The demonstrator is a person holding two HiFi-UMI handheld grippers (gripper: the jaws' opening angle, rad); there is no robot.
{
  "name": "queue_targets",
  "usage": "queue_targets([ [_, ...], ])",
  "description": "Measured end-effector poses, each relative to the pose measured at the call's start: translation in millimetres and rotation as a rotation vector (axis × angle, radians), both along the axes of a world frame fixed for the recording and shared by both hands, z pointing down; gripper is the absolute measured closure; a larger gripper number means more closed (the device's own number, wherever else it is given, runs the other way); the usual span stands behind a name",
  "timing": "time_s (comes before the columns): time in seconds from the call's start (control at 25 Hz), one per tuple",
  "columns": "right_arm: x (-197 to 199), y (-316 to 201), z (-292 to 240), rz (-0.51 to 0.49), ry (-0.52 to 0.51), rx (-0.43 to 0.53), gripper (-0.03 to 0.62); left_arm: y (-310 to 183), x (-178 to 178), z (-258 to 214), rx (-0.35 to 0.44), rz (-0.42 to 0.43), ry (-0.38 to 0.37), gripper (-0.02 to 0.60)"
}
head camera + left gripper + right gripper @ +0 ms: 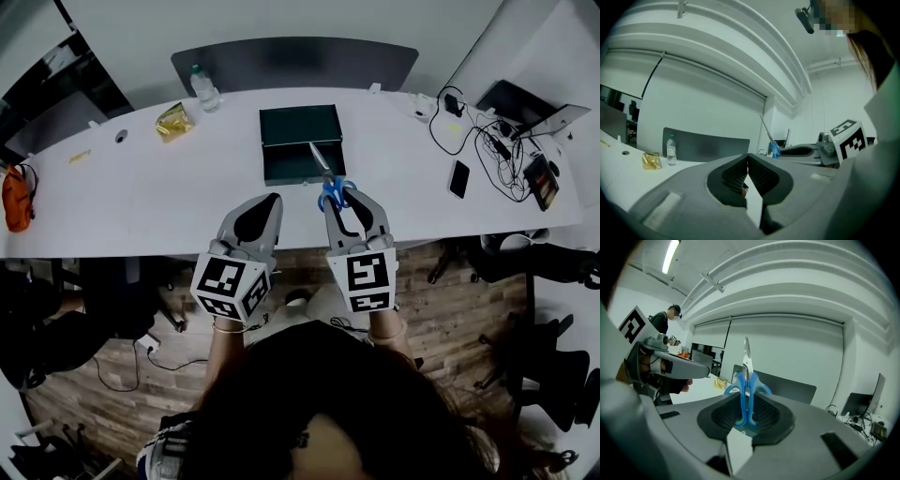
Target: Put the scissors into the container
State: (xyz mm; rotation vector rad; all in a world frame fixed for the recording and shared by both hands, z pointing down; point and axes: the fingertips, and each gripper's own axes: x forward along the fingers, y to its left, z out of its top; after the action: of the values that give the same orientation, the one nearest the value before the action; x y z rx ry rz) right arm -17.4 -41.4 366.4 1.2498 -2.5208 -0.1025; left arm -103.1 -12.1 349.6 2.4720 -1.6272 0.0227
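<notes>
The right gripper [345, 202] holds the scissors [327, 178]. Its two jaws squeeze the blue handles [746, 391] from both sides, and the shiny blades stick out past the jaws. In the head view the blades point to about 11 o'clock, and their tip shows over the near edge of the container [281, 127]. The container is a dark green box, open on top. It sits on the white table [141, 192] at about 11 o'clock from the right gripper. The scissors are not in it yet. The left gripper [263, 202] is just beside the right one, at its 9 o'clock. Its jaws are pressed together with nothing between them. A water bottle [203, 89] and a gold packet [174, 120] are at 10 o'clock from the container. A phone [458, 178] lies at 3 o'clock from the scissors.
</notes>
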Motion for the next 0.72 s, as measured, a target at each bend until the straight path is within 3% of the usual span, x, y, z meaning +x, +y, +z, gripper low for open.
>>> queue_targets([
  [0.36, -1, -28, 1, 0.019, 0.017, 0.017, 0.503, -26, 0, 3, -0.011, 0.018, 0.000, 0.568],
  [0.72, -17, -69, 7, -0.064, -0.001, -0.008, 0.503, -65, -14, 4, -0.007, -0.013, -0.037, 0.568],
])
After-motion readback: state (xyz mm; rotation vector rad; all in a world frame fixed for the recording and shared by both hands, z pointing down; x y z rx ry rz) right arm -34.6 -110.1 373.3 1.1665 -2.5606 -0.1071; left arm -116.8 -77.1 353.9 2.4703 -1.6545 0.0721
